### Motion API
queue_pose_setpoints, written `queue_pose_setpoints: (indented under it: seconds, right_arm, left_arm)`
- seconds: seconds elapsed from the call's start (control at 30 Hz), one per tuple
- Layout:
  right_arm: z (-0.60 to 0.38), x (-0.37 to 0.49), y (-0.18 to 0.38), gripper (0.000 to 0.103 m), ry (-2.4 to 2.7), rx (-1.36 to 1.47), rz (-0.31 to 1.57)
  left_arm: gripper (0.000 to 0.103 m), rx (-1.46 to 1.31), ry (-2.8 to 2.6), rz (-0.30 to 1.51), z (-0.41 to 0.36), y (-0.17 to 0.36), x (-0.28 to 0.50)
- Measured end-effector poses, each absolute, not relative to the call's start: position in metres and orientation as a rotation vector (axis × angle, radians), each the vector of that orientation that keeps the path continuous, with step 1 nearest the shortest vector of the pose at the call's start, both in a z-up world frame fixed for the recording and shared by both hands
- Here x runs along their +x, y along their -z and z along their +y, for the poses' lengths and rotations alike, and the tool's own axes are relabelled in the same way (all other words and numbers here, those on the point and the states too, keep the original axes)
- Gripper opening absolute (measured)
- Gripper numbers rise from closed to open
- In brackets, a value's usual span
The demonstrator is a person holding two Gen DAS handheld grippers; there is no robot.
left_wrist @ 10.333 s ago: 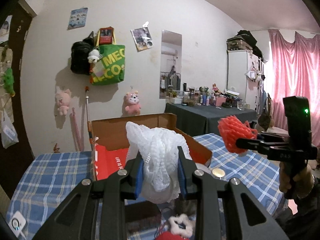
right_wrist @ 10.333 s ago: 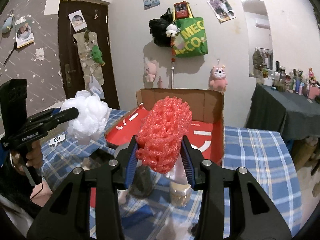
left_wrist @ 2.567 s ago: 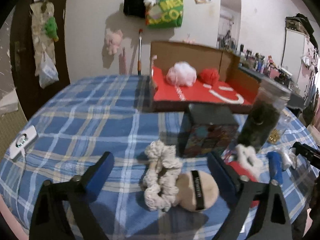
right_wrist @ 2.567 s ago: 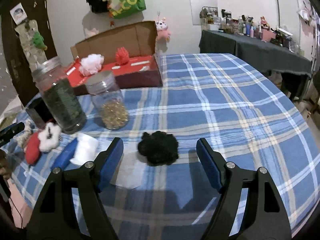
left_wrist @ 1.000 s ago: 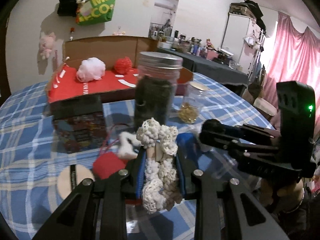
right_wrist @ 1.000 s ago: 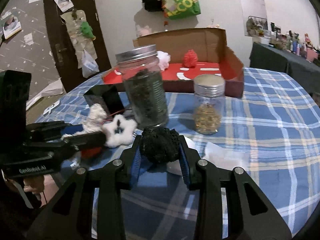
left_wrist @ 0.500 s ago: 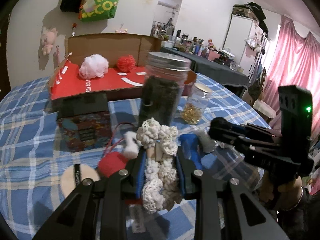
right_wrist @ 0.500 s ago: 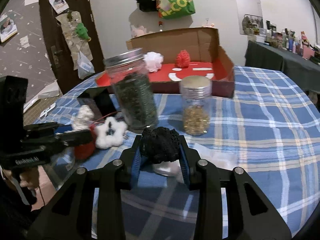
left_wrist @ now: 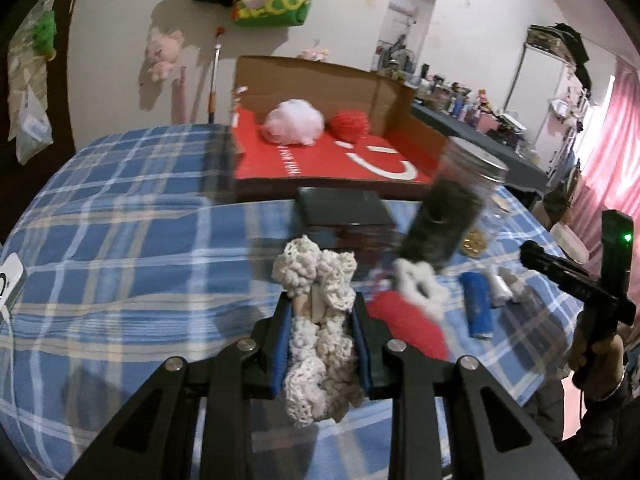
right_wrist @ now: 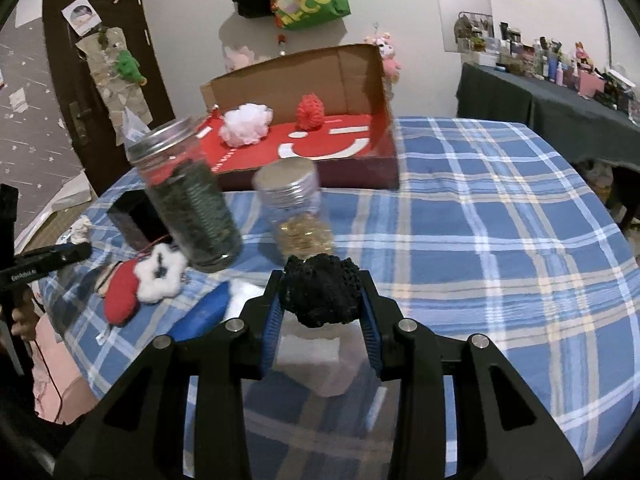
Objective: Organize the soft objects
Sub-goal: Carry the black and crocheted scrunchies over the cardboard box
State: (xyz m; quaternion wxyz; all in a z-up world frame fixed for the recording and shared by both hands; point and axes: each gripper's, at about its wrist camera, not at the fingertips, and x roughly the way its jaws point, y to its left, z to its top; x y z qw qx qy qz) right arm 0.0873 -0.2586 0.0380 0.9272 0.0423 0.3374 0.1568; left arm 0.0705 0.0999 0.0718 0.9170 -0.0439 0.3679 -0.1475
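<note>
My left gripper (left_wrist: 320, 316) is shut on a cream crocheted scrunchie (left_wrist: 318, 320), held above the blue plaid tablecloth (left_wrist: 132, 240). In the right wrist view my right gripper (right_wrist: 320, 292) is shut on a black fuzzy pom-pom (right_wrist: 320, 290). An open cardboard box with a red floor (left_wrist: 320, 160) stands at the back; a white puff (left_wrist: 295, 122) and a red puff (left_wrist: 351, 125) lie in it. The same box (right_wrist: 320, 144) shows in the right wrist view. A red and white soft toy (right_wrist: 144, 280) lies on the cloth at left.
A tall jar of dark contents (right_wrist: 188, 200), a small jar of golden bits (right_wrist: 298, 216), a dark box (left_wrist: 344, 216), a blue tube (left_wrist: 476, 304) and a clear plastic piece (right_wrist: 320, 360) crowd the cloth. A person's hand (left_wrist: 596, 356) holds the other gripper at right.
Both grippers have swung over the table with their soft loads still held. The red box now sits more central in both views, and the jars have shifted right in the left wrist view.
</note>
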Motion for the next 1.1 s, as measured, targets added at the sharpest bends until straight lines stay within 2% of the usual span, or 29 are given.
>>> queue_pose_setpoints:
  seconds: [0.43,1.1]
  right_arm:
    - [-0.279,0.144,-0.042,0.034,-0.307,0.074,0.754]
    - [-0.282,0.222,-0.056,0.034,-0.519,0.183,0.875]
  left_arm:
    - [0.029,-0.002,0.278,0.796,0.136,-0.058,0.130]
    - [0.029,0.067,0.494,0.765,0.142,-0.077,0.196]
